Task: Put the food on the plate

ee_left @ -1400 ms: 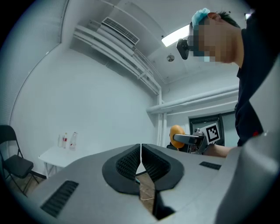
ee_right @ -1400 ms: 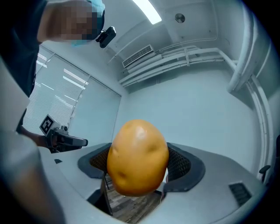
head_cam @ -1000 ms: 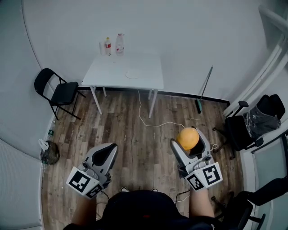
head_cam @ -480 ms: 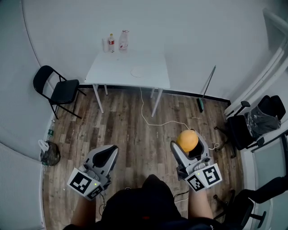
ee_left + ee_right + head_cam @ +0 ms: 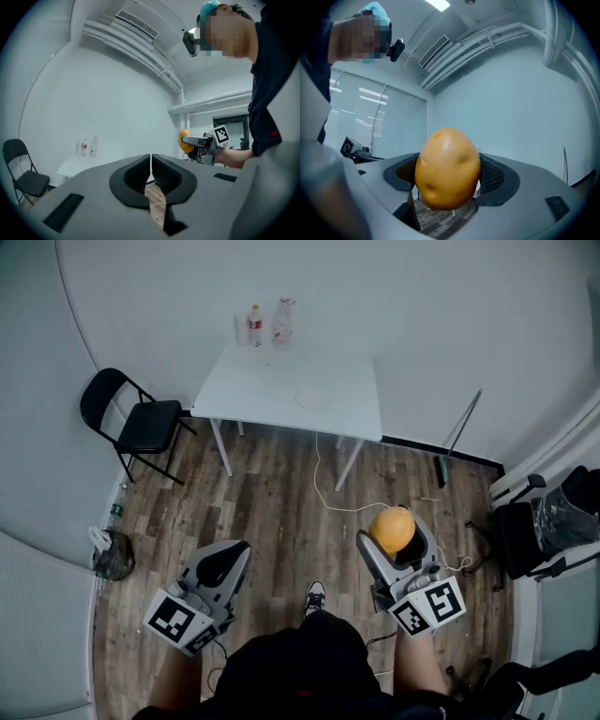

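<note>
An orange-brown potato point(image 5: 392, 529) sits between the jaws of my right gripper point(image 5: 397, 538), which is shut on it; in the right gripper view the potato point(image 5: 447, 168) fills the middle and hides most of what lies ahead. My left gripper point(image 5: 222, 565) is shut with nothing in it, its jaws meeting in the left gripper view point(image 5: 150, 171). A white plate point(image 5: 312, 397) lies on the white table point(image 5: 253, 395) far ahead across the room. Both grippers hang over the wooden floor, well short of the table.
Two bottles point(image 5: 268, 324) stand at the table's far edge. A black folding chair point(image 5: 141, 424) is left of the table. A white cable point(image 5: 330, 495) runs over the floor. Black chairs point(image 5: 525, 531) stand at the right; a rod point(image 5: 459, 432) leans on the wall.
The table, plate and chair have shifted down and right in the head view, so I have come nearer. Both grippers keep their hold and place in the picture.
</note>
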`<state>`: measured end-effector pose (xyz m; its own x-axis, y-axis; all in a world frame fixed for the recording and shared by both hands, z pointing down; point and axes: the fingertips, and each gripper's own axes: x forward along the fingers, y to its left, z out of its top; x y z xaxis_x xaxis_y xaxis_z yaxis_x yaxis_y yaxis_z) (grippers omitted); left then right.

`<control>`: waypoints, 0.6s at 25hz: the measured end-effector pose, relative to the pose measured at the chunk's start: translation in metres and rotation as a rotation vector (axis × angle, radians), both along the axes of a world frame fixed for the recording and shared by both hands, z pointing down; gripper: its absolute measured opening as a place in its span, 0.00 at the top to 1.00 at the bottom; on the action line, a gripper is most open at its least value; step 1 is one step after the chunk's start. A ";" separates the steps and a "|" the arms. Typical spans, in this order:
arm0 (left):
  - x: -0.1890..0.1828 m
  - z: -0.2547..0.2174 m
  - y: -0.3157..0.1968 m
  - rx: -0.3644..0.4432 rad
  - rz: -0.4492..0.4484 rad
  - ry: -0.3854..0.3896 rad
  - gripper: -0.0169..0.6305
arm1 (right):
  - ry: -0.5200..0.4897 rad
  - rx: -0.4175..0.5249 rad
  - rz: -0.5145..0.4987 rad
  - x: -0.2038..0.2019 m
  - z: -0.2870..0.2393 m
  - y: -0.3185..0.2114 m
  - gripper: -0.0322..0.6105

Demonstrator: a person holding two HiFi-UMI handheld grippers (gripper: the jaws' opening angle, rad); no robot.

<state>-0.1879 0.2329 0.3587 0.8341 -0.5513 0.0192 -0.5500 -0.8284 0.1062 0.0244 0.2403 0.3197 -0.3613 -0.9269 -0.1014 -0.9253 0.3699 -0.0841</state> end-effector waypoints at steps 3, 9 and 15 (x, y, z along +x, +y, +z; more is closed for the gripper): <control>0.018 -0.008 -0.033 0.020 -0.019 -0.019 0.93 | 0.010 0.000 -0.033 0.016 -0.002 -0.038 0.36; 0.059 -0.014 -0.101 0.015 -0.081 -0.025 0.93 | 0.000 -0.022 -0.074 0.065 0.001 -0.118 0.36; 0.121 -0.010 -0.159 0.006 -0.100 -0.046 0.93 | -0.004 -0.036 -0.119 0.127 0.011 -0.193 0.36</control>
<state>-0.0672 0.0737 0.3486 0.7735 -0.6316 0.0526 -0.6338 -0.7700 0.0741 0.1514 0.0471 0.3310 -0.4690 -0.8804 -0.0705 -0.8744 0.4741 -0.1028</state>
